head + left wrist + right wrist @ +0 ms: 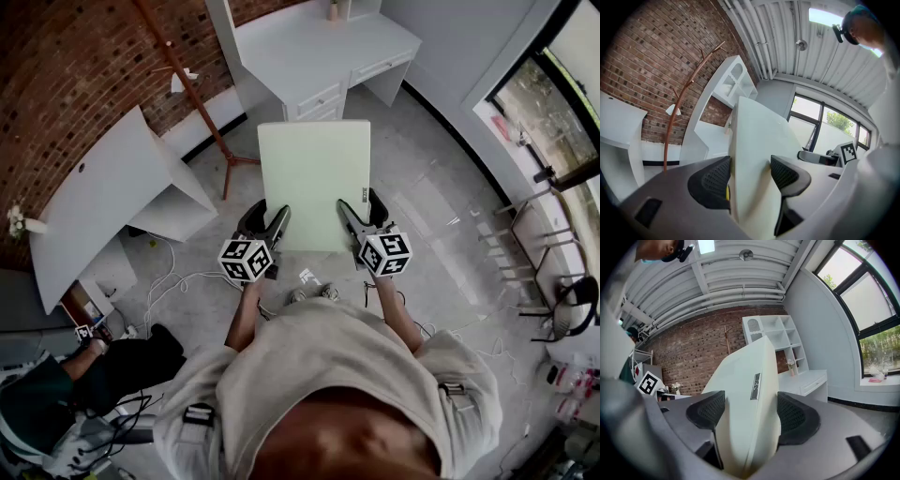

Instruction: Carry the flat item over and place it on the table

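Observation:
In the head view a pale, flat rectangular board hangs level in the air in front of me, above the floor. My left gripper holds its near left corner and my right gripper its near right corner. In the left gripper view the board runs edge-on between the black pads of the left gripper. In the right gripper view the board, with a small label on its edge, fills the gap of the right gripper. Both grippers are shut on it.
A white desk with drawers stands straight ahead against the wall. A white table is at the left, with a rust-coloured coat stand between them. Cables lie on the floor. Another person sits lower left. Metal frames stand right.

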Available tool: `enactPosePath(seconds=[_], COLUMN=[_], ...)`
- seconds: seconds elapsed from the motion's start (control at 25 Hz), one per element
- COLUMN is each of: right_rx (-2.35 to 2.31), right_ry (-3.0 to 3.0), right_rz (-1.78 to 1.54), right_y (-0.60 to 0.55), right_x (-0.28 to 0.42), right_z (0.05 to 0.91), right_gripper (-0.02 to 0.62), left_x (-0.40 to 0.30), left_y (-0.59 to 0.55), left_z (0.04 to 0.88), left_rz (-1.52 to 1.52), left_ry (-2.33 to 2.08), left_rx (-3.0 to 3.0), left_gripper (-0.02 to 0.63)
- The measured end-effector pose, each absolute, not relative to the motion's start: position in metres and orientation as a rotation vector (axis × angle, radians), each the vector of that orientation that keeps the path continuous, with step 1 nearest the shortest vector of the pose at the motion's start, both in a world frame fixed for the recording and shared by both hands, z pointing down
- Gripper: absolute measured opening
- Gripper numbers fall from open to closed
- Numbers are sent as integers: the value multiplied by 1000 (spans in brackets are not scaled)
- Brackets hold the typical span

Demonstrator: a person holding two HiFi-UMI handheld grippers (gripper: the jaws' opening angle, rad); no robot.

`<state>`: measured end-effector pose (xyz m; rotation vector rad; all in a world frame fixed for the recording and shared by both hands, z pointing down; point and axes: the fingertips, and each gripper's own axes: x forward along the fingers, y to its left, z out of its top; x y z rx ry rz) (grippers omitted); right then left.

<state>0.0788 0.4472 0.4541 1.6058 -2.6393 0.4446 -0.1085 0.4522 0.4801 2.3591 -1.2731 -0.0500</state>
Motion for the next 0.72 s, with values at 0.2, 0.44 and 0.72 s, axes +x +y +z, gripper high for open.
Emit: enactPosePath(seconds=[0.2,0.44,0.72], right_rx=[1602,1589,1580], right_ry=[-2644,-2670,-2677], right_rz=[454,464,503], right_y=[447,447,446], right_x=[80,84,101], right_z=[457,455,460], right_gripper=[367,367,367], left_x=[-108,-104,-88], left_y=[453,454,455], left_z=[482,481,481], left_rz=[-49,-51,-47], left_ry=[-1279,-1288,-1299], left_rx=[2355,2350,2348], left_gripper=[264,264,264])
